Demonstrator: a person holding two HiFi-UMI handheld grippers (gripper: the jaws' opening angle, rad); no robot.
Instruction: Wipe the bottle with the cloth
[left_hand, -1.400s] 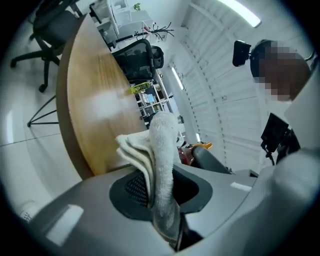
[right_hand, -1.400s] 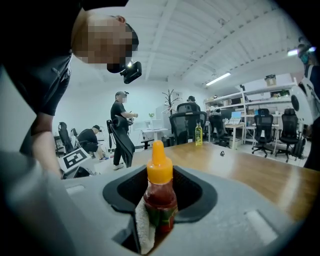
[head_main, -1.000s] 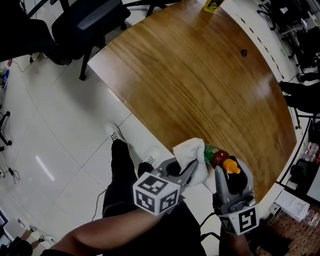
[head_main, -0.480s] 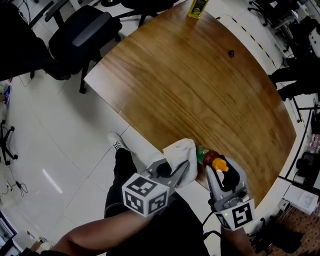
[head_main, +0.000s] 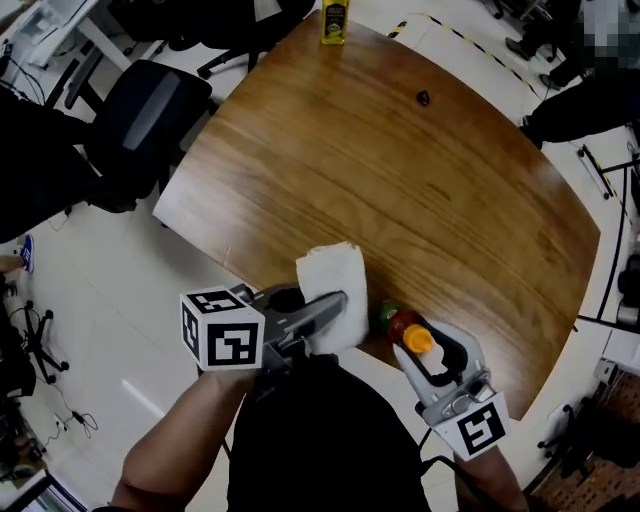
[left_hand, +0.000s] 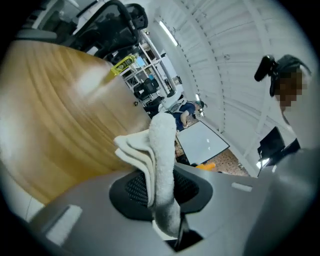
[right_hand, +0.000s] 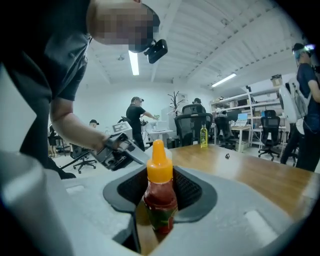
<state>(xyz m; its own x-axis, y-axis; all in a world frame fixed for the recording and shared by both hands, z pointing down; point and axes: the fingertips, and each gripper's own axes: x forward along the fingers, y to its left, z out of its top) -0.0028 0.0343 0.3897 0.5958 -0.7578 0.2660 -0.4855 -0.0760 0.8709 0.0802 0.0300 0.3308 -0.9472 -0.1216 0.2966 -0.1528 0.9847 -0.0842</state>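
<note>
Cloth in your L gripper, bottle in your R gripper, both over the table's near edge.
L gripper: jaws closed down tight on the folded white cloth. In the left gripper view it sticks out btwn the pads in thick bunched layers. R gripper: jaws about half open, both pads pressing on the bottle's body. The bottle has red sauce, an orange cap and green on the label, w/ the cap end pointing out along the jaws. Cloth sits just beside the bottle, on its left. The head view shows a thin strip of wood btwn them, so they're not touching. The wooden table also has a yellow bottle and a small dark object at its far side, well apart from your grippers. An office chair stands off the table's left.
</note>
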